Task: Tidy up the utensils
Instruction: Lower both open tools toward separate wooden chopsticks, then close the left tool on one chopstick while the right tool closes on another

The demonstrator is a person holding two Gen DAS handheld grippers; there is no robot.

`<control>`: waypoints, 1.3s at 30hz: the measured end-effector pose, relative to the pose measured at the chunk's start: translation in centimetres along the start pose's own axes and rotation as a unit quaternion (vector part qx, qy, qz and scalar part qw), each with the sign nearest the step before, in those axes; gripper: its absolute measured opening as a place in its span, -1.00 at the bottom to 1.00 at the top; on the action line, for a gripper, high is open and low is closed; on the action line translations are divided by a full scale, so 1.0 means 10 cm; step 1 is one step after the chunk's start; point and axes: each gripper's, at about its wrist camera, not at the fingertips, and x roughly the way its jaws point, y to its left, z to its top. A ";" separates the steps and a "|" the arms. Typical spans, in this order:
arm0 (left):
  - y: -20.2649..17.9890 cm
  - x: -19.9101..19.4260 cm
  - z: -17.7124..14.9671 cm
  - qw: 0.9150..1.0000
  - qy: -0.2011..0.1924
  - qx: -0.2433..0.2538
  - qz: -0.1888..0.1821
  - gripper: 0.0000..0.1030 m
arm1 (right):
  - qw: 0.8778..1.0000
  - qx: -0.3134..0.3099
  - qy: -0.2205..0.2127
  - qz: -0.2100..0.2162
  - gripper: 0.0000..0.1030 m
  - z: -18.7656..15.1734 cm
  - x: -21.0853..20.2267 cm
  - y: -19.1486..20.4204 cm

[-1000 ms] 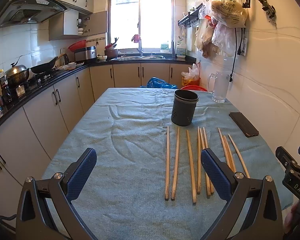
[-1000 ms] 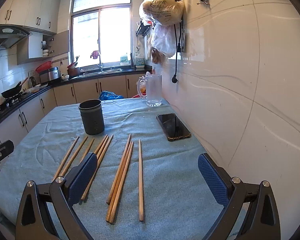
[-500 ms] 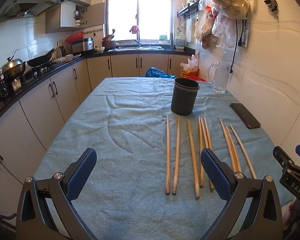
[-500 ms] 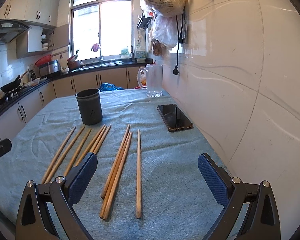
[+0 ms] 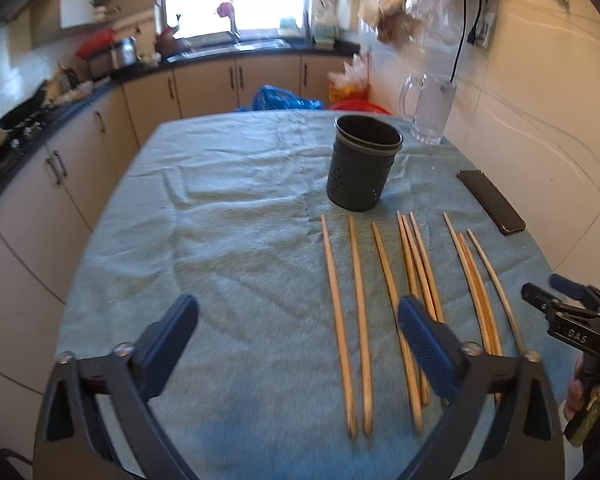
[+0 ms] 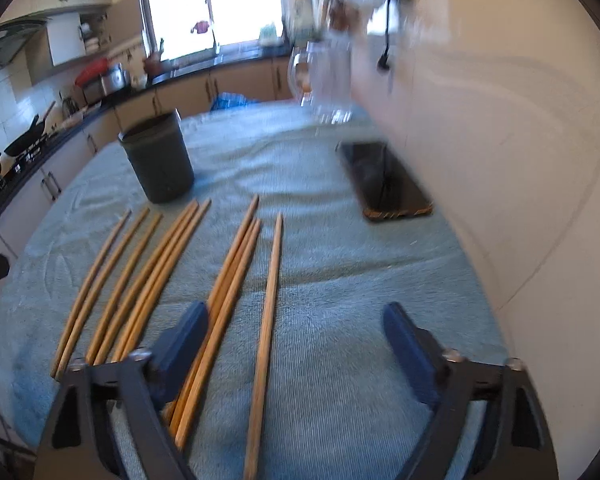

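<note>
Several wooden chopsticks [image 5: 358, 312] lie side by side on a blue-green cloth, pointing toward a dark perforated utensil holder [image 5: 363, 163] that stands upright behind them. They also show in the right wrist view [image 6: 236, 276], with the holder [image 6: 158, 158] at upper left. My left gripper [image 5: 296, 332] is open and empty, low over the near ends of the leftmost chopsticks. My right gripper [image 6: 296, 340] is open and empty, its jaws straddling the rightmost single chopstick [image 6: 269, 312]. The right gripper also shows at the right edge of the left wrist view [image 5: 568, 320].
A black phone [image 6: 384, 180] lies by the tiled wall on the right. A glass pitcher [image 6: 328, 80] stands at the table's far right corner. Kitchen cabinets and a counter [image 5: 60, 128] run along the left and back. The cloth [image 5: 228, 240] left of the chopsticks is bare.
Both grippers have dropped lower and tilted down toward the chopsticks, which now look larger and closer. Both stay open. Nothing on the table has moved.
</note>
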 end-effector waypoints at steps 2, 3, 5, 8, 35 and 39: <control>-0.03 0.26 0.15 1.000 0.027 0.009 -0.007 0.57 | 0.999 0.010 0.032 0.019 0.44 0.09 0.20 -0.07; -0.05 0.34 0.18 0.999 0.037 0.010 -0.006 0.40 | 0.998 0.014 0.047 0.025 0.35 0.12 0.28 -0.09; -0.07 0.62 0.27 0.997 0.069 0.012 -0.013 0.25 | 0.996 0.025 0.077 0.032 0.17 0.19 0.46 -0.14; -0.07 0.97 0.35 0.993 0.114 0.002 -0.031 0.02 | 0.993 0.033 0.101 0.047 0.11 0.26 0.63 -0.18; -0.10 1.39 0.58 0.989 0.137 -0.020 -0.047 -0.89 | 0.990 -0.028 0.140 0.016 -0.87 0.72 1.02 0.05; -0.02 0.95 0.57 0.994 0.095 -0.015 -0.046 -0.89 | 0.993 -0.015 0.109 0.037 -0.87 0.72 0.78 0.03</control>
